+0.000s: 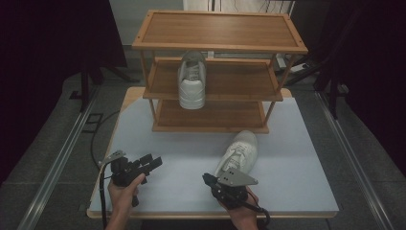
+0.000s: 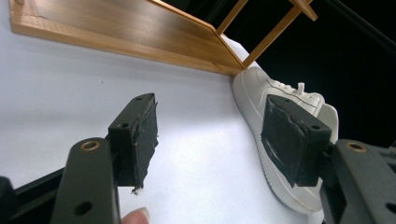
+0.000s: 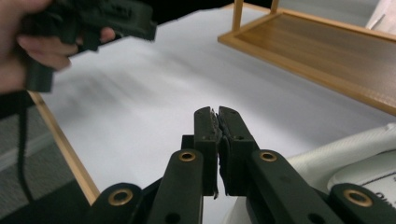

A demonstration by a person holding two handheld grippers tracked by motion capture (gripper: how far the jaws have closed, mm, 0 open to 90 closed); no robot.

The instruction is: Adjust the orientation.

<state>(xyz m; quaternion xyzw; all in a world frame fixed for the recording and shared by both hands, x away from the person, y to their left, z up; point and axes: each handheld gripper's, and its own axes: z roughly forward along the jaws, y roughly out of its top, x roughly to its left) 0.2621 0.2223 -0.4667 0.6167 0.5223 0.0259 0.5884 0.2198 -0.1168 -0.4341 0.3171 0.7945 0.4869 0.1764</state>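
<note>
One white shoe [image 1: 192, 81] stands on the middle tier of a wooden three-tier rack [image 1: 218, 32]. A second white shoe [image 1: 239, 152] lies on the table in front of the rack, toe toward it. My left gripper [image 1: 152, 163] is at the table's front left, open and empty. In its own view the left gripper [image 2: 212, 140] points across the table at the second shoe [image 2: 261, 98], which lies well beyond its jaws. My right gripper [image 1: 207, 179] sits just behind that shoe's heel. Seen up close, the right gripper [image 3: 217, 116] is shut on nothing, with the shoe [image 3: 345, 154] beside it.
The rack stands at the back of the pale table [image 1: 297, 158]; its lowest tier [image 2: 116, 32] holds nothing. The table's wooden front edge [image 3: 65, 149] runs close under both hands. Dark floor, rails and stands surround the table. The other hand with its gripper [image 3: 93, 18] is across from the right gripper.
</note>
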